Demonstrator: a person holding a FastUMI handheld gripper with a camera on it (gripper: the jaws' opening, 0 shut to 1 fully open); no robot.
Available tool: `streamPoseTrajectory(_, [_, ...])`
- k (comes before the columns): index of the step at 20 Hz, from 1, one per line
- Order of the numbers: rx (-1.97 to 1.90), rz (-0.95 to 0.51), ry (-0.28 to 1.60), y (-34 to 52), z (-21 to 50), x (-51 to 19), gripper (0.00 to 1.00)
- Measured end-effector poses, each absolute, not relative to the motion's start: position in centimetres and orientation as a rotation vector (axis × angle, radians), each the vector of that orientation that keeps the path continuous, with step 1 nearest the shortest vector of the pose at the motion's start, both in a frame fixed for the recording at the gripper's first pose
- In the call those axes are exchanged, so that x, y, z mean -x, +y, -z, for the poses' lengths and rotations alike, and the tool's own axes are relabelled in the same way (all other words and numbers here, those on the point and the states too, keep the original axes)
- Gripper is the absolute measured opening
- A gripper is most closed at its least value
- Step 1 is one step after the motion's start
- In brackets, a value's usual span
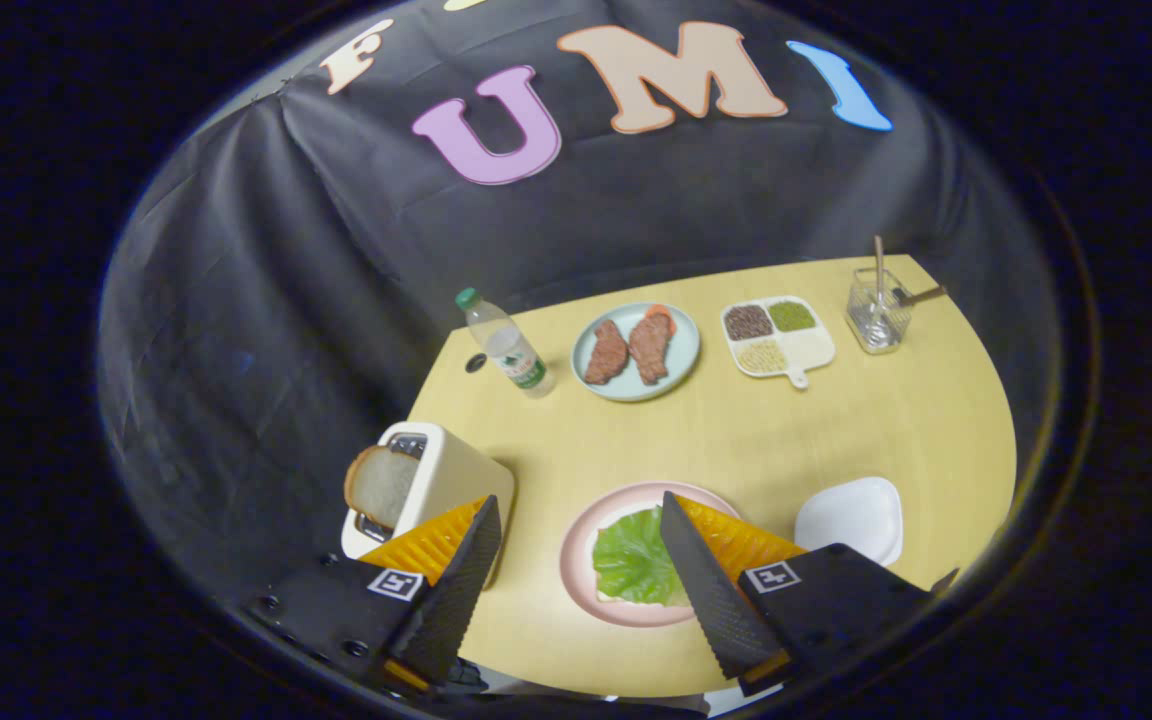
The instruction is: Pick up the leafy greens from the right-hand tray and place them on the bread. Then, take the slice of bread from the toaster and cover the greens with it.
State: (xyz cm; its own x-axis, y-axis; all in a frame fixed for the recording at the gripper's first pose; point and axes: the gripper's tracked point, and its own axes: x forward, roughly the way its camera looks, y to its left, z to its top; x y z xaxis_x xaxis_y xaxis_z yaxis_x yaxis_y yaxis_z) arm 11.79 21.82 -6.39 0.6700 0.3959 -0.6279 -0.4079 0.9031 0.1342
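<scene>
The leafy greens [633,560] lie on a slice of bread on the pink plate [576,555], between my fingers and partly behind the right finger [706,580]. A second slice of bread [379,485] sticks up out of the cream toaster [451,470], just beyond my left finger [456,590]. My gripper [581,515] hangs above the table's near edge, open, with nothing between its fingers. The white tray [851,517] sits empty to the right of the pink plate.
Across the yellow table [836,430] stand a water bottle [508,345], a blue plate with two pieces of meat [635,350], a white divided dish of grains [776,335] and a glass holder with utensils [878,312].
</scene>
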Motion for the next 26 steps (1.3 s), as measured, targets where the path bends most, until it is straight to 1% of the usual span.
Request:
streamPoseTrajectory(7, [0.008,-0.52,0.68,33.9,6.6,-10.1,0.99])
streamPoseTrajectory(12, [0.063,-0.556,0.719,39.5,9.8,-8.4,0.98])
streamPoseTrajectory(16, [0.133,-0.557,0.75,41.6,13.0,-7.1,0.98])
streamPoseTrajectory(20, [0.194,-0.525,0.766,42.3,16.1,-7.1,0.97])
streamPoseTrajectory(26, [0.242,-0.474,0.758,42.1,18.2,-7.6,0.58])
